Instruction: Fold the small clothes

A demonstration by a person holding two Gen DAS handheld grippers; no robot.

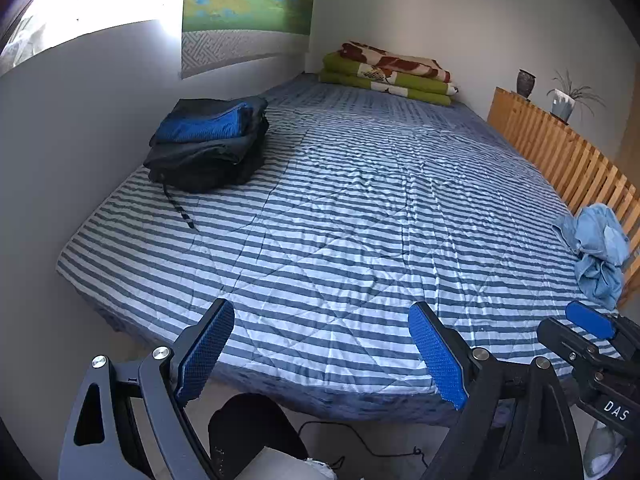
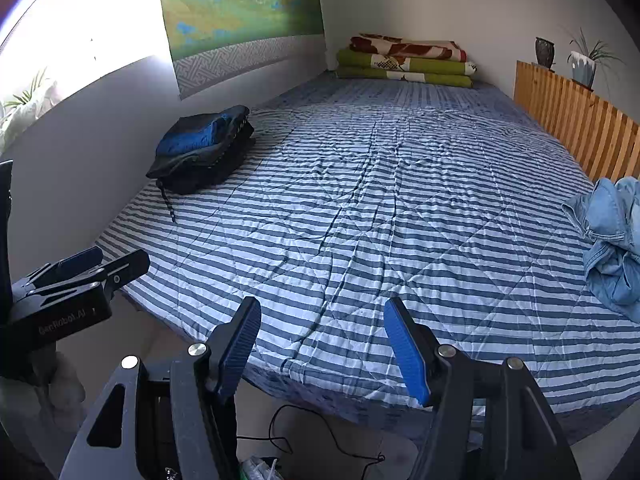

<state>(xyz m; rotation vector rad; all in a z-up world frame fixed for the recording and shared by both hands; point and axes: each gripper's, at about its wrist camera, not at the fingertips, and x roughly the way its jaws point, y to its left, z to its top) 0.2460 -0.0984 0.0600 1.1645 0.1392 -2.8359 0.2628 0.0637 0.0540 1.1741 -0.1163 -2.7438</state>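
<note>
While the left wrist view looks down over the striped bed (image 1: 340, 208), the left gripper (image 1: 320, 344) hangs at the near edge with its blue pads spread wide and nothing between them. A stack of folded dark and blue clothes (image 1: 208, 144) sits at the far left by the wall, well apart from a crumpled light-blue garment (image 1: 596, 248) lying at the right edge beside the wooden slat rail (image 1: 560, 148). That stack suggests part of the work is done; the blue piece looks like what is left.

From the right wrist view, the right gripper (image 2: 324, 344) is also empty, its pads parted somewhat less widely. The garment lies near on its right, untouched, and the stack is far left.
</note>
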